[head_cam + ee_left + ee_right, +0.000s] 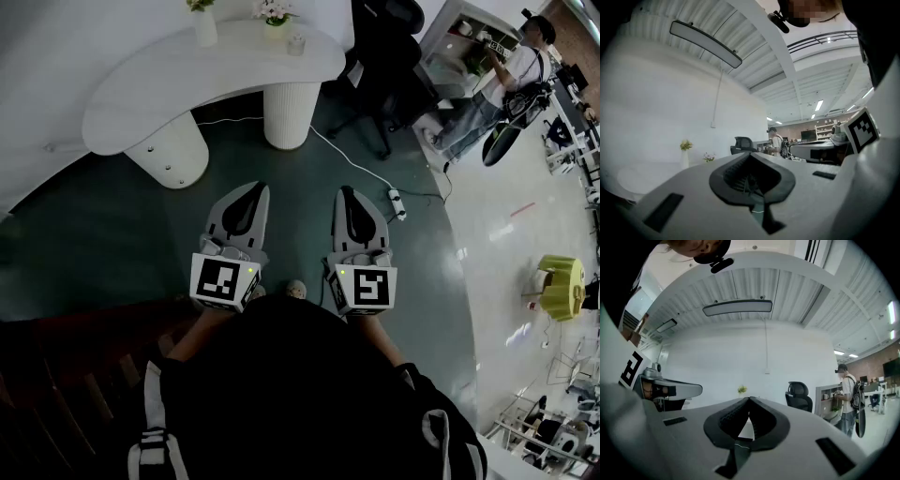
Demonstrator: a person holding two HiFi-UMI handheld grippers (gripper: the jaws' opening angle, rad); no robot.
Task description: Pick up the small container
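Observation:
A small clear container (296,43) stands on the white curved table (159,80) at the far side of the head view, beside a white vase (204,26) and a pink flower pot (274,13). My left gripper (255,187) and right gripper (345,190) hang side by side over the dark green floor, well short of the table. Both point level with the jaw tips touching and nothing between them. The left gripper view shows its gripper (751,154) shut, with the vase (685,152) far off. The right gripper (749,399) is shut too.
A black office chair (384,56) stands right of the table. A white cable runs to a power strip (396,202) on the floor. A person (497,84) stands at a white shelf far right. A yellow-green seat (561,286) sits at the right edge.

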